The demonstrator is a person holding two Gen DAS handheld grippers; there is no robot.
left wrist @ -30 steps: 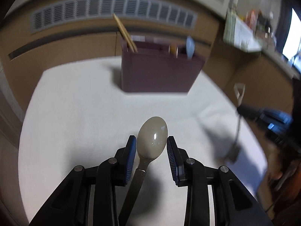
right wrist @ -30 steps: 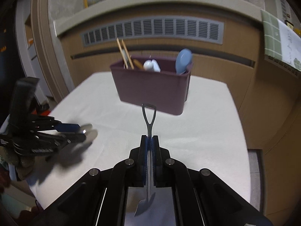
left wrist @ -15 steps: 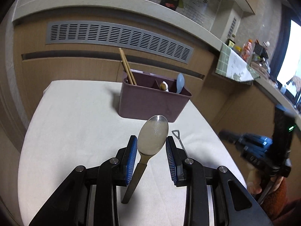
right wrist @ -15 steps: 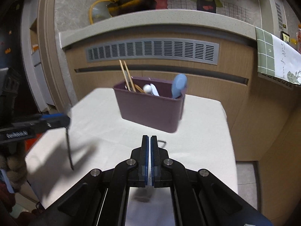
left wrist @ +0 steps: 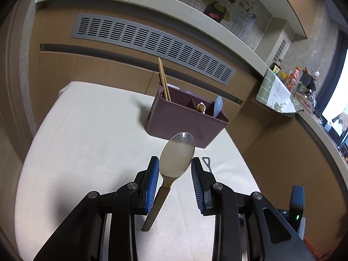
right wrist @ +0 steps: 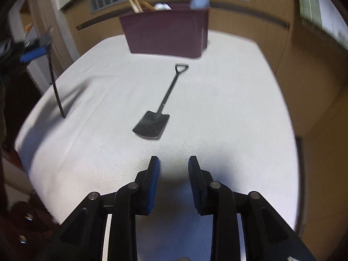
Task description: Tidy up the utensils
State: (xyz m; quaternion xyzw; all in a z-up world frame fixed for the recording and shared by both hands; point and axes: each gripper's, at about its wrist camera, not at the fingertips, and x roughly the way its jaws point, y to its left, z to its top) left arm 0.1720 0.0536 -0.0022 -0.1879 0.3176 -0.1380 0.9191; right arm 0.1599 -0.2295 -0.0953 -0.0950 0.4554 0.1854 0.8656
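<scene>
Shovel spoon [right wrist: 161, 106] before utensil caddy [right wrist: 167, 34]

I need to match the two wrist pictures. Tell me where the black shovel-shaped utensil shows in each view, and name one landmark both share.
Left wrist view: only the handle end of the black shovel-shaped utensil shows, just right of the right fingertip; the rest is hidden.
Right wrist view: the utensil lies whole on the white cloth, centre, handle towards the organizer.
Shared landmark: the maroon utensil organizer.
</scene>
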